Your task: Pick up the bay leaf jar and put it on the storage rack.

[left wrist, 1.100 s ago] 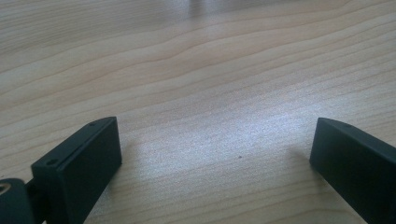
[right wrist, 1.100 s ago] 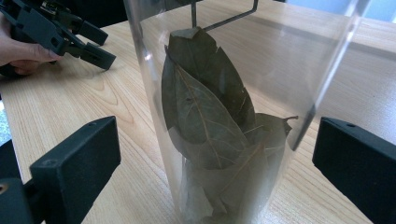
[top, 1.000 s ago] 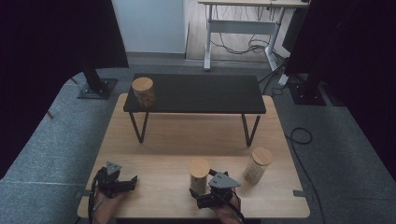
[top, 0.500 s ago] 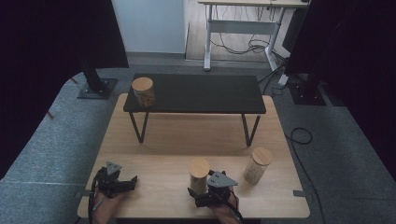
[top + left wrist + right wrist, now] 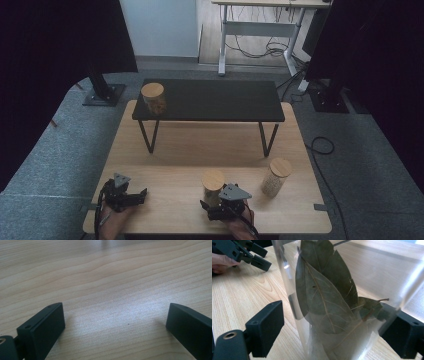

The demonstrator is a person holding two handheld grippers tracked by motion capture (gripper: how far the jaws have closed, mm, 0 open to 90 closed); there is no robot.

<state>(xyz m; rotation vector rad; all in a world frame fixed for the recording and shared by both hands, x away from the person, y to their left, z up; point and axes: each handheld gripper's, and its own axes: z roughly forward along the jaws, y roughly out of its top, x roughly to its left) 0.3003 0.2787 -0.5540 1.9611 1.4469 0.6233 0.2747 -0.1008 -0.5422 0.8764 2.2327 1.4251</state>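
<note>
While your right gripper sits at the lower middle of the high view, its jaws stand apart on either side of the leaf jar, the left one clear of the glass and the right one seen through it, so you have not clenched on it. In the right gripper view the jar rises between the two black jaws, dried leaves pressed against its clear wall. Compared with a second ago, that gripper has edged slightly left and closer under the jar, which stands upright where it did on the wooden table. Your left gripper rests at the lower left as before, released, its jaws wide over bare wood. The second jar at lower right and the third jar on the black bench at upper middle have not moved.
</note>
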